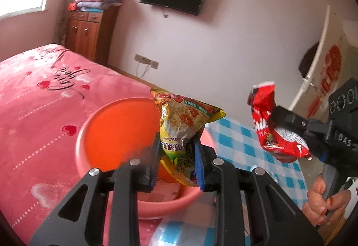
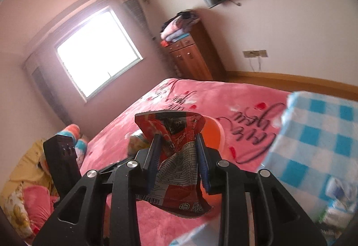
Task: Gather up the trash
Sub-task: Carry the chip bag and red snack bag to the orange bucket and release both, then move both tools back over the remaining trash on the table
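While the left gripper (image 1: pixel 177 156) clamps a yellow wrapper (image 1: pixel 183 125) upright at frame centre over the orange basin (image 1: pixel 116 127), the right gripper (image 2: pixel 177 164) pinches a red wrapper (image 2: pixel 176 163), long axis vertical

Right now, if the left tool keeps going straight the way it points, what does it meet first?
Probably the orange basin: it sits just beyond the left tool, behind the yellow wrapper it grips. Depth is unclear.

Blown-out window (image 2: pixel 96 49) daylight; soft motion blur; fisheye-curved edges
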{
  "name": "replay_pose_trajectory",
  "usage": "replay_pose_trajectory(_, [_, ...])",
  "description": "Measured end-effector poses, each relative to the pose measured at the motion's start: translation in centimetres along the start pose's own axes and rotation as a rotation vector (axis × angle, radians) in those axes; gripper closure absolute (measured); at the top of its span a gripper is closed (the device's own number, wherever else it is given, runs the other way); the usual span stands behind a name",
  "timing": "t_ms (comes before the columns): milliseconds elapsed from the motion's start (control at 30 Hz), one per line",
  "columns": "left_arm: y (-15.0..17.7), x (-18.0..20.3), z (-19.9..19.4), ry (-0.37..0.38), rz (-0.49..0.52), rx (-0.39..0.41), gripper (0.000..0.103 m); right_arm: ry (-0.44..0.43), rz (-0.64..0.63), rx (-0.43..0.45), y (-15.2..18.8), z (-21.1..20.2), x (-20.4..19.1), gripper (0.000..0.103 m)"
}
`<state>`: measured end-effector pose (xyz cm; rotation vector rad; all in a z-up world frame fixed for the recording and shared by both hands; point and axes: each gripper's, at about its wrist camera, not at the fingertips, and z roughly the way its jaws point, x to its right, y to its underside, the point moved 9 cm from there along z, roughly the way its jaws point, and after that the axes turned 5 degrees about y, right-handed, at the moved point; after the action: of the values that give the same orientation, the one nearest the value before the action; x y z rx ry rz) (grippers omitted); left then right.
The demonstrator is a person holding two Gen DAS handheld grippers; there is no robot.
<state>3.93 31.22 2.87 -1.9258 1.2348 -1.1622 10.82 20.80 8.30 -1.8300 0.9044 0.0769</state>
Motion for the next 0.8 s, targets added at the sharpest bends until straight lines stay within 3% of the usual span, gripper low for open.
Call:
replay_pose_trajectory(67, [0.1, -0.7, 0.6, -0.018, -0.015, -0.008, 0.074, -0.017, -0.011, -0.027, 0.0, 2.0, -0.8, 0.068])
replay_pose_trajectory(100, [0.1, -1.1, 0.8, -0.024, -0.023, -0.013, 0.068, -0.025, -0.004, -0.036, 0.0, 3.0, -0.9, 0.066])
replay_pose_trajectory(133, [0.3, -1.5, 1.0, -0.040, -0.034, -0.017, 0.061, -0.019, 0.010, -0.039, 0.0, 3.7, -0.7, 0.059])
replay_pose_trajectory(167, [0.3, -2.1, 1.0, -0.059, -0.045, -0.013, 0.043, -0.016, 0.025, -0.040, -0.2, 4.0, -0.5, 0.044])
replay_pose_trajectory(200, [0.2, -2.5, 0.9, -0.081, -0.055, 0.001, 0.031, -0.022, 0.042, -0.037, -0.2, 4.2, -0.3, 0.035])
replay_pose_trajectory(300, [-0.4, -3.5, 0.7, -0.125, -0.066, 0.029, 0.018, -0.012, 0.082, -0.008, -0.3, 3.2, 1.2, 0.021])
replay_pose_trajectory(367, [-0.5, -4.0, 0.6, -0.146, -0.077, 0.038, 0.015, 0.046, 0.080, 0.026, -0.4, 1.9, 2.6, 0.013])
replay_pose_trajectory(533, [-0.5, -3.5, 0.4, -0.144, -0.073, 0.059, 0.014, 0.215, 0.053, 0.112, -0.3, -1.8, 6.0, 0.008])
replay_pose_trajectory(800, [-0.7, -0.1, -0.1, -0.077, -0.017, 0.162, 0.014, 0.289, 0.018, 0.185, 1.7, -5.6, 9.1, 0.005])
